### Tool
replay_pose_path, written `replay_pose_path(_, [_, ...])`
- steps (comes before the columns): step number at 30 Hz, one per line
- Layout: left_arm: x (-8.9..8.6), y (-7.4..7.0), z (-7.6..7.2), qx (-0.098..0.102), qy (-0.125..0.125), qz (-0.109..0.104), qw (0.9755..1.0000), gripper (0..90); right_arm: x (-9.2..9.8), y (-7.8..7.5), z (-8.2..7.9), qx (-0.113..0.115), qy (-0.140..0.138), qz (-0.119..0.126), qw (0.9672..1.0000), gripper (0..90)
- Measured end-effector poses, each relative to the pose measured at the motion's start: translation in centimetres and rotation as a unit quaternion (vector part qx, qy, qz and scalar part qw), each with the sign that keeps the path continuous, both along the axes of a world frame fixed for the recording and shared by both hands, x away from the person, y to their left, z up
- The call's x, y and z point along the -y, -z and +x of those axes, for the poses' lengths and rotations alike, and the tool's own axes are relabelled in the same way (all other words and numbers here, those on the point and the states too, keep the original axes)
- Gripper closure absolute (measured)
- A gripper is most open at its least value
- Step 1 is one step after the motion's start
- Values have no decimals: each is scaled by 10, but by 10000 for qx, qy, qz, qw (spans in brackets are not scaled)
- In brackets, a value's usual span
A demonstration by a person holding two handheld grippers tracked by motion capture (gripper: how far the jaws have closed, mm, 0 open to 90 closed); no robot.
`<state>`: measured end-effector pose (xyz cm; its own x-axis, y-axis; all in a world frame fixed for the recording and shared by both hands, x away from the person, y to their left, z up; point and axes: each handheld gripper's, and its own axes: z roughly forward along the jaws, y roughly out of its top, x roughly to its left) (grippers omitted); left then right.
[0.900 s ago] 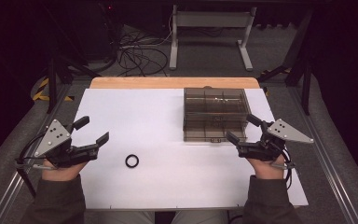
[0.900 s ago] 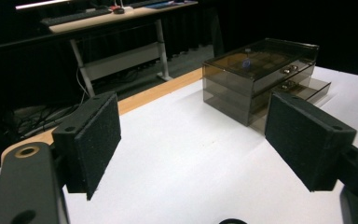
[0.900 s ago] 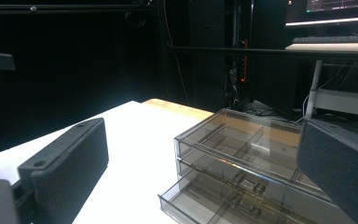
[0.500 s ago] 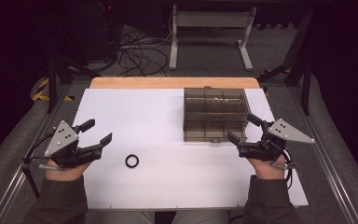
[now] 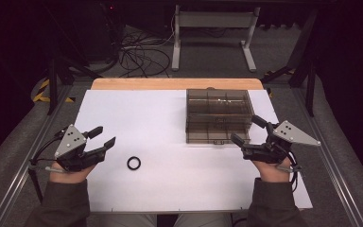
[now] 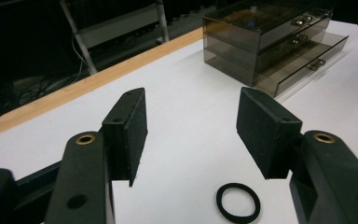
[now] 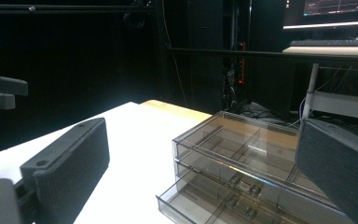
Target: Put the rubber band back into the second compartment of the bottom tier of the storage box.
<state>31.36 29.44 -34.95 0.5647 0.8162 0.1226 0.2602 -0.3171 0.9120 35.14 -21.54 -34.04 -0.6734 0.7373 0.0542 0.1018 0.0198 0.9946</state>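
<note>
As we leaned over the white table (image 5: 170, 113), our left gripper (image 5: 105, 138) hung low near its left edge, jaws spread with nothing between them, aimed toward the small black ring (image 5: 133, 163) that lay flat on the bare surface a little to the gripper's right and nearer to us. From the left gripper view, the ring (image 6: 238, 202) sat just ahead of and below the foam pads (image 6: 131, 127), slightly toward the right-hand pad, touching neither. Our right gripper (image 5: 248, 131) waited on the far side of the table, jaws likewise apart and empty, just in front of the smoky clear drawer box (image 5: 218, 115), whose lowest drawer (image 7: 205, 205) stood pulled out a little way in the right gripper view. We judged the work to be at its opening step: the approach to the ring, not yet a grasp. The next move, as we read it, called for bringing the left gripper down and over so that the pads straddled the ring, then closing on its thin rim; lying so flat, it looked liable to slip or skate away if the pads met the table first. The open drawer seemed its likely destination.
</note>
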Motion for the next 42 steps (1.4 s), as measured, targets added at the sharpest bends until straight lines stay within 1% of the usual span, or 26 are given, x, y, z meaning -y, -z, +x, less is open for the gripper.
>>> replay_pose_path(4, [1,4,1,-73,3,20,10000,473,0,-1,-1,9,2,4,10000,37])
replay_pose_path(7, [4,9,3,-165,27,74,9998,493,1,-1,-1,21,6,-3,10000,38])
replay_pose_path(9, [5,10,4,-182,30,95,9998,508,1,-1,-1,23,11,0,10000,39])
replay_pose_path(17, [9,20,8,-369,59,202,9991,556,3,-2,-2,35,27,-4,10000,40])
replay_pose_path(18, [10,23,9,-425,65,233,9988,564,3,-2,-2,36,26,-5,10000,41])
replay_pose_path(20, [10,25,10,-453,65,253,9986,574,3,-3,-2,38,28,-8,10000,41])
replay_pose_path(23, [12,31,13,-566,104,316,9978,588,3,-3,-2,49,27,-11,10000,41])
replay_pose_path(29, [13,37,15,-673,101,358,9970,609,3,-3,-3,49,25,-2,10000,41])
replay_pose_path(34, [15,42,18,-812,134,411,9958,626,2,-3,-3,52,20,1,10000,42])
replay_pose_path(37, [17,46,20,-853,163,453,9952,641,2,-4,-3,58,15,3,10000,42])
replay_pose_path(38, [18,48,21,-862,168,437,9952,648,2,-4,-3,59,14,2,10000,42])
replay_pose_path(39, [18,49,21,-860,183,474,9950,656,2,-4,-3,59,15,0,10000,42])
replay_pose_path(42, [19,54,23,-939,174,495,9942,664,2,-4,-3,61,17,5,10000,42])
